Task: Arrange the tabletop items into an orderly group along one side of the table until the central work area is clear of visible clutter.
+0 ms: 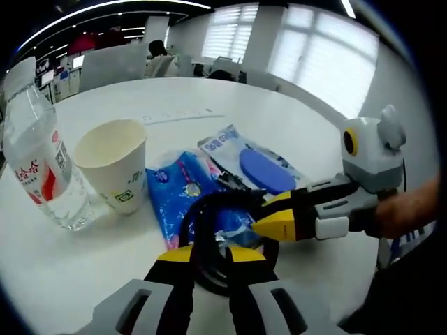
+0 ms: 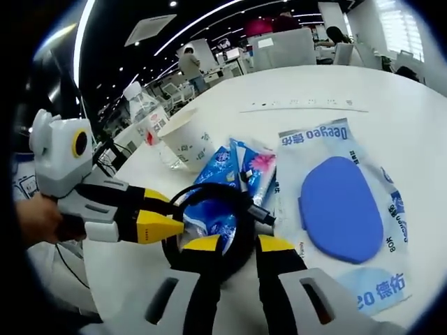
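A coiled black cable [image 1: 209,209] lies on the white table [image 1: 230,98], partly on a blue packet [image 1: 171,192]. My left gripper [image 1: 211,252] has its jaws close together with the coil's near rim between them. My right gripper [image 1: 260,218] comes in from the right and meets the coil's right side. In the right gripper view, the right gripper [image 2: 239,243] is narrow around the cable [image 2: 209,199], and the left gripper [image 2: 178,216] touches the coil's left edge. A wipes pack with a blue lid [image 2: 342,202] lies to the right.
A clear water bottle [image 1: 35,160] and a paper cup [image 1: 112,164] stand left of the packets. A second packet with pink print [image 2: 257,167] lies between the blue packet [image 2: 216,171] and the wipes. A person's hand [image 2: 38,220] holds the left gripper. Desks and people are far behind.
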`<state>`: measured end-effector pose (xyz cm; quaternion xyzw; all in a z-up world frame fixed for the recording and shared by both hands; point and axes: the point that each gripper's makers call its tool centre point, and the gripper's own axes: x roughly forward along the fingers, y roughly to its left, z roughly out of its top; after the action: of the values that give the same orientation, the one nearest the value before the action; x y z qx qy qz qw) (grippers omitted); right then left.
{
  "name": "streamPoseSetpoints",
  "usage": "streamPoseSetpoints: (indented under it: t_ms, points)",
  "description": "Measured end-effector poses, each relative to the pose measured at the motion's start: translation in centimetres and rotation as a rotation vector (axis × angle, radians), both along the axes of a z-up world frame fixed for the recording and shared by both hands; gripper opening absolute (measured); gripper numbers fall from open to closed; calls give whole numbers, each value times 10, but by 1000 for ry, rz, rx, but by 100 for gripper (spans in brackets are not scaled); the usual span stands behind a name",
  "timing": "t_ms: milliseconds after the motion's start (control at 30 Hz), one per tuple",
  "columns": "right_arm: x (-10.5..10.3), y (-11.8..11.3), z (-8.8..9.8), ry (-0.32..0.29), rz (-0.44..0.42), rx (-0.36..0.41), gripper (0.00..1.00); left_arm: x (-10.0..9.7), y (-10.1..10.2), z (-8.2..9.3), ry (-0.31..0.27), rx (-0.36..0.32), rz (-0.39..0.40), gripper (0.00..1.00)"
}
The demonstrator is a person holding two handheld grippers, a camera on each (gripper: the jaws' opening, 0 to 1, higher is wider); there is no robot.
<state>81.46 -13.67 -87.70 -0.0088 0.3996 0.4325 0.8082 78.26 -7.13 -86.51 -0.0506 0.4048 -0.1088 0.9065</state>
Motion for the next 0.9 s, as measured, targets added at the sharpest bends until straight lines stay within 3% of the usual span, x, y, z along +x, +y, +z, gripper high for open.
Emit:
streamPoseSetpoints:
  t_ms: [500, 900]
  points:
    - [0, -1, 5, 5, -26, 2, 6, -5, 0, 6, 9, -49, 40, 2]
    - [-8, -8, 26, 15, -57, 44, 4, -16, -10, 37, -35, -63, 55, 1]
